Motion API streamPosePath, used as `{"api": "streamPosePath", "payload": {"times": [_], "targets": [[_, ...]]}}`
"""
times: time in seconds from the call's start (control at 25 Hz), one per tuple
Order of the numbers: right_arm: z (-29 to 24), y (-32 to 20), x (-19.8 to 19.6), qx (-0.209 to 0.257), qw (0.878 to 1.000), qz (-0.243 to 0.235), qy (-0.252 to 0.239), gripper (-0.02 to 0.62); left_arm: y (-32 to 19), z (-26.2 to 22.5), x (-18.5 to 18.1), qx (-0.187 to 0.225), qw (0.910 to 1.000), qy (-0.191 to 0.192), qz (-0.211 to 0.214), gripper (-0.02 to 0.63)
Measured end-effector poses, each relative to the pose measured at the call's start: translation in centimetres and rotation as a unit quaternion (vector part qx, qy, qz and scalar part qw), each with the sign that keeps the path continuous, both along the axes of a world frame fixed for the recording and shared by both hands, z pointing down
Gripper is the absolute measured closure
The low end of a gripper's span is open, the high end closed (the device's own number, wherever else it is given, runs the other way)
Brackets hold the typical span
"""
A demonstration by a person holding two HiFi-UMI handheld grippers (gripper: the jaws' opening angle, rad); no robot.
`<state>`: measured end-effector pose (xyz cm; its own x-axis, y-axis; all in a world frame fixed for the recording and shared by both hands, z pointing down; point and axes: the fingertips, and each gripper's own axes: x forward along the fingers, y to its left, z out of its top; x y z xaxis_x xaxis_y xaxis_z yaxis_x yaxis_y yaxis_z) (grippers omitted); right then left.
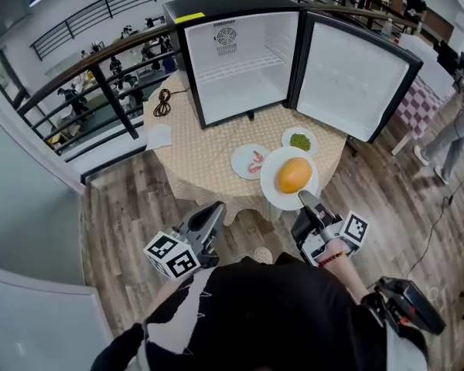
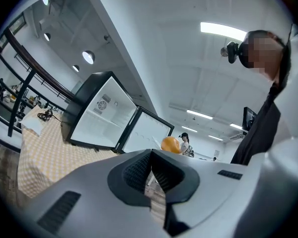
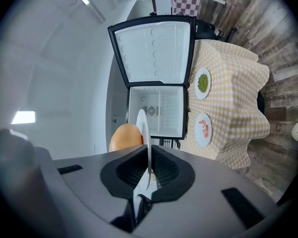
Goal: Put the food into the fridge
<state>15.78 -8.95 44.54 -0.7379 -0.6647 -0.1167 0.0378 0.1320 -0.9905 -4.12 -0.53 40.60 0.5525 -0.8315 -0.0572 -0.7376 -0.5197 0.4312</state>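
Right claw [image 1: 304,198] is clamped on the near rim of a plate [image 1: 272,192], which is held out flat ahead of it, with a round orange food [image 1: 294,175] carried on top. Left claw [image 1: 216,209] is closed with nothing in it, off beside the right one. The fridge [image 1: 240,60] is seen well ahead of both claws, stood on the table [image 1: 193,153] with its door swung open. Just past the held plate, a shrimp plate [image 1: 241,161] and a greens plate [image 1: 287,137] are set on the table.
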Motion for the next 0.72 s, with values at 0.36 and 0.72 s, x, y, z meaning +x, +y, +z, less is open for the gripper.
{"api": "streamPosePath", "payload": {"times": [0.36,0.72], "targets": [[-0.3,-9.2,0.4,-0.003,1.000,-0.007,0.019,0.568,-8.4,-0.8,0.4,0.005,0.9999,-0.008,-0.008,0.592],[-0.3,-16.9,2.3,-0.002,0.999,-0.016,0.036,0.568,-16.2,-0.5,0.9,0.005,0.9995,0.000,-0.030,0.592]]}}
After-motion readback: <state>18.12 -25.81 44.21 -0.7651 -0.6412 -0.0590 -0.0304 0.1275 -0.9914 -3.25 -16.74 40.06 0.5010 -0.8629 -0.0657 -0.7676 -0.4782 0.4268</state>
